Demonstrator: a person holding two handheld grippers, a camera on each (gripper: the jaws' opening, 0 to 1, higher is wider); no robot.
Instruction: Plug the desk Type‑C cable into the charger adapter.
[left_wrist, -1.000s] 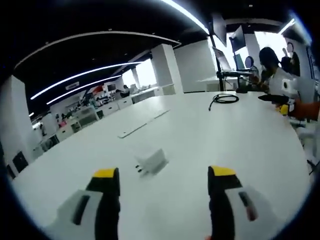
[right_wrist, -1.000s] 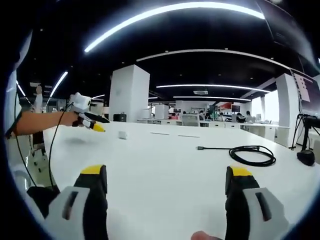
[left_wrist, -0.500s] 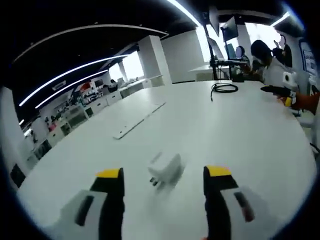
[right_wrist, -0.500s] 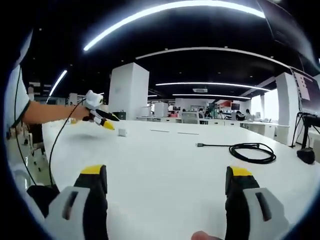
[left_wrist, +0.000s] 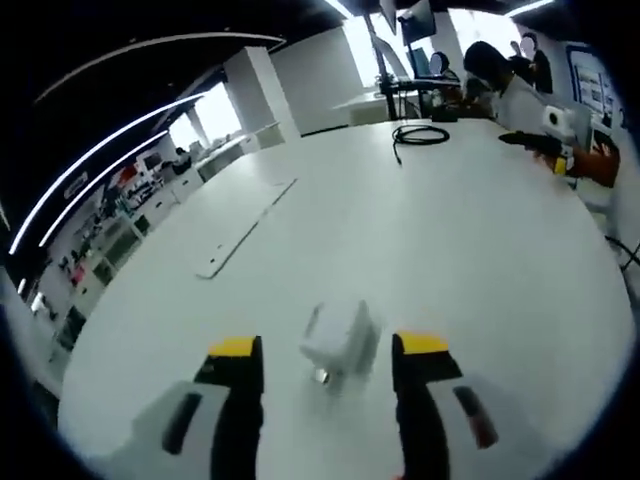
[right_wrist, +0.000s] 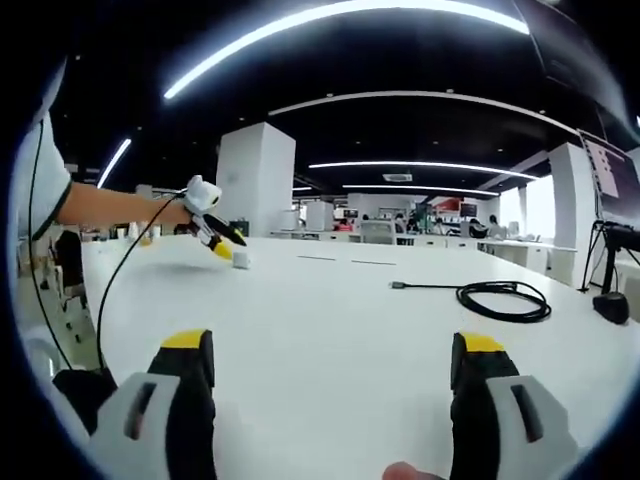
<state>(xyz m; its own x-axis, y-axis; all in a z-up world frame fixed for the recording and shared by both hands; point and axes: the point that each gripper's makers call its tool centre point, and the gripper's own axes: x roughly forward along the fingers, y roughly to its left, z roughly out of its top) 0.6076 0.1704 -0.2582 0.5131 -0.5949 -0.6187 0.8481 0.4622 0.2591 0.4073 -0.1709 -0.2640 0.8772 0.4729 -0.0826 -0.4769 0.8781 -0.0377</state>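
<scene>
Left gripper view: the left gripper (left_wrist: 328, 352) has its jaws spread wide, one on each side of the white charger adapter (left_wrist: 340, 338). The adapter lies on the white counter (left_wrist: 450, 240), in the gap between the yellow jaw tips; whether either jaw touches it cannot be told. Nothing is gripped. The black Type-C cable (left_wrist: 420, 134) lies coiled at the far side of the counter, well apart from the adapter. The right gripper (left_wrist: 545, 140) enters from the right edge, above the counter near the coil.

Right gripper view: the right gripper (right_wrist: 332, 345) hangs above the bare counter with its jaws wide apart and holds nothing. The cable coil (right_wrist: 502, 300) lies ahead to the right, with its free plug end (right_wrist: 397, 285) stretched out leftward on the counter. At far left the left gripper (right_wrist: 222, 247) points down at the small white adapter (right_wrist: 240, 259).
</scene>
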